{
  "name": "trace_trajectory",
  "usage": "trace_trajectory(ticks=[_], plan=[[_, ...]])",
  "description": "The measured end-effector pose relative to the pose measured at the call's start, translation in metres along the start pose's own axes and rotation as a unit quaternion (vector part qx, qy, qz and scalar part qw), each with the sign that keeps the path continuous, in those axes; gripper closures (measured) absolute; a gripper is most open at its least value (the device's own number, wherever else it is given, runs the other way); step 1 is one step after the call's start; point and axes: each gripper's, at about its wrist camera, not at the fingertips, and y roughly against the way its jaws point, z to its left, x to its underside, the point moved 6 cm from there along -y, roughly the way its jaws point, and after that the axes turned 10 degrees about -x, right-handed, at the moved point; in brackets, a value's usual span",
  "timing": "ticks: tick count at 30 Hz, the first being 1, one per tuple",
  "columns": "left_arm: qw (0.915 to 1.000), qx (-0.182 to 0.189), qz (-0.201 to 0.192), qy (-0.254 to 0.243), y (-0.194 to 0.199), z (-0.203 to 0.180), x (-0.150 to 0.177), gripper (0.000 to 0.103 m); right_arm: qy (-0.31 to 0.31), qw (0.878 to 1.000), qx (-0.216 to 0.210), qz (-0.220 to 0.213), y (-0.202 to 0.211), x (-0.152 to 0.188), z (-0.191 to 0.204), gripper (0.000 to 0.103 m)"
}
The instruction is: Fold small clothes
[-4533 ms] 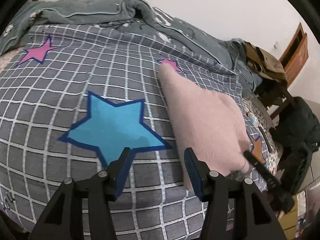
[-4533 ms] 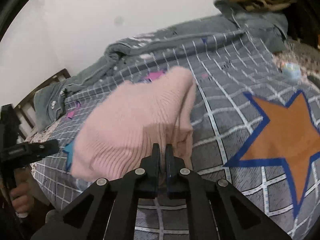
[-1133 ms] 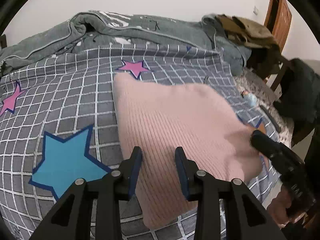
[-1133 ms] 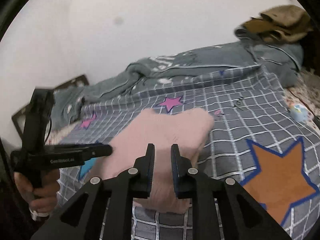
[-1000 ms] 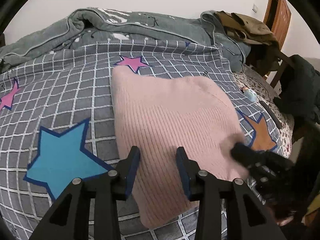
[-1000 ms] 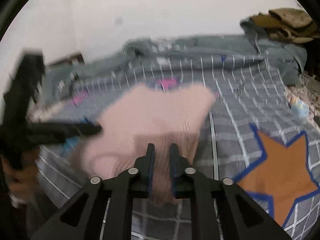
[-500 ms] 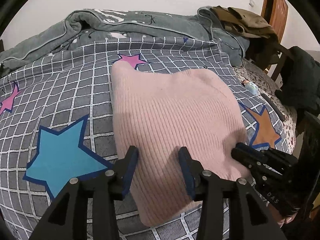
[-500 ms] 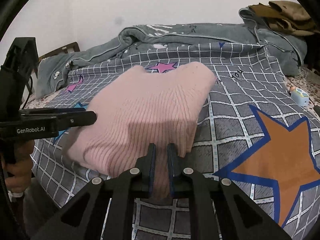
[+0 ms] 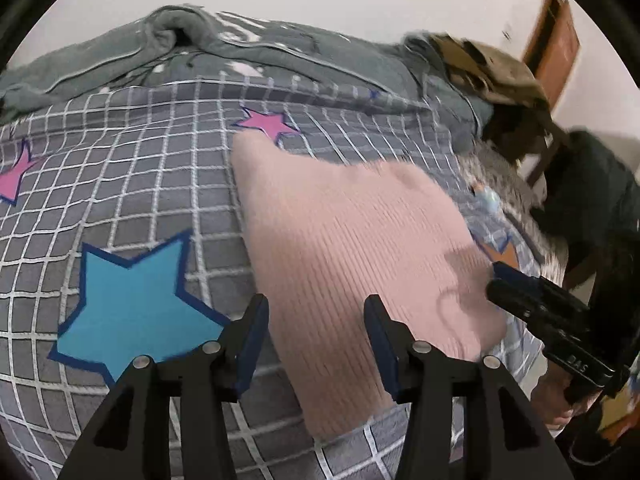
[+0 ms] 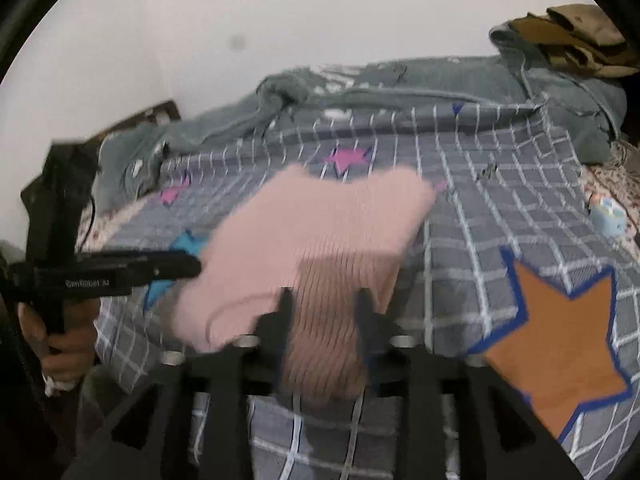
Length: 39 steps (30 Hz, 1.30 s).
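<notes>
Holding both open and empty, you kept your left gripper point(image 9: 316, 320) and right gripper point(image 10: 324, 308) at the pink sweater's point(image 9: 352, 240) near edge on the bed point(image 9: 120, 184).

Soft, even room light, a bit dim, with no glare. Both views bulge like a fishbowl, the bed point(image 9: 120, 184) grid bending toward black rounded corners. A faint shadow falls on the sweater point(image 9: 352, 248) near its front edge. The right view is smeared by motion: the sweater point(image 10: 320, 232) and right claw point(image 10: 324, 304) look blurred.
</notes>
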Motion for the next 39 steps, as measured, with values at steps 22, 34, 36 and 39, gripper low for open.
trace_trajectory(ticks=[22,34,36,39], plan=[[0.994,0.054,0.068,0.067,-0.091,0.024,-0.03,0.039,-0.133,0.989,-0.019,0.06,-0.101,-0.018,-0.065,0.038],[0.9968,0.057,0.011,0.055,-0.066,0.019,-0.055,0.076,-0.139,0.988,-0.048,0.041,-0.09,-0.037,-0.049,0.069],[0.9965,0.053,0.001,0.065,-0.06,0.028,-0.059,0.077,-0.126,0.99,-0.051,0.028,-0.087,-0.049,-0.035,0.069],[0.9955,0.044,-0.011,0.083,-0.05,0.049,-0.066,0.077,-0.113,0.991,-0.062,0.023,-0.093,-0.061,-0.017,0.07]])
